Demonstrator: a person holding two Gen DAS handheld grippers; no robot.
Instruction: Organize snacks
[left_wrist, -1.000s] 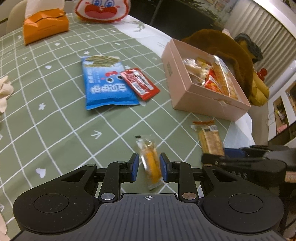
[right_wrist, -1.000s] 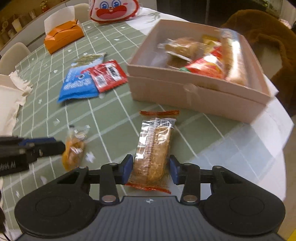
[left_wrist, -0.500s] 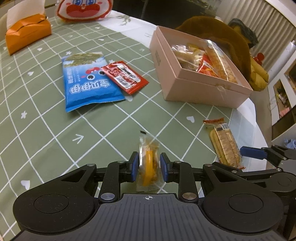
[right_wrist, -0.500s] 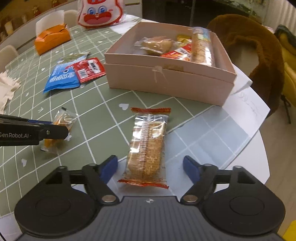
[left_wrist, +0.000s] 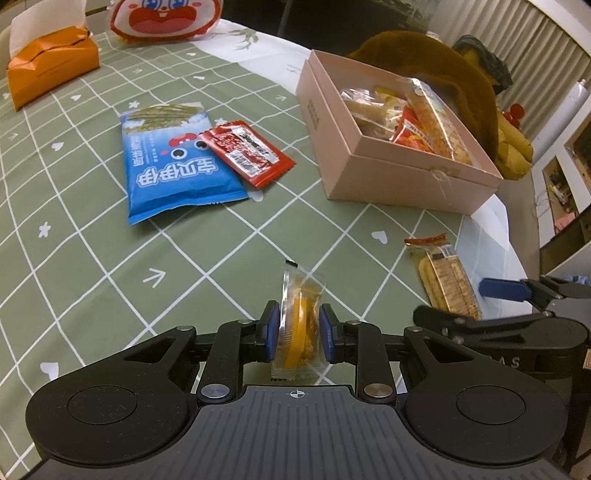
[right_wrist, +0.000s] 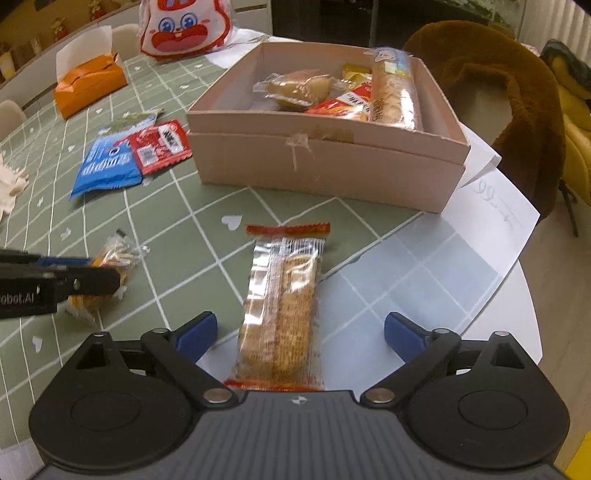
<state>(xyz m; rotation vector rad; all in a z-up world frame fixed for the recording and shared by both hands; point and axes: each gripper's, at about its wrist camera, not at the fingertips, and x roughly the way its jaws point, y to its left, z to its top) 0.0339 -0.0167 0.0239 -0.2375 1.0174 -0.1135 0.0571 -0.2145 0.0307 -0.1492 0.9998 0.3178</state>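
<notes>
Snacks: small orange packet pinched in left gripper at lower centre; its slick wrapper may slip out before the pink box, upper right. Right gripper jaws opening around, not touching, the cracker pack on the desk; a skewed close could shove it off the near edge.

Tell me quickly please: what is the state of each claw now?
Left claw: closed on the small orange snack packet.
Right claw: jaws opening, holding nothing; the cracker pack lies between them, untouched.

Both wrist views look steeply down, close over the green checked tablecloth, sharing the pink cardboard box.
</notes>
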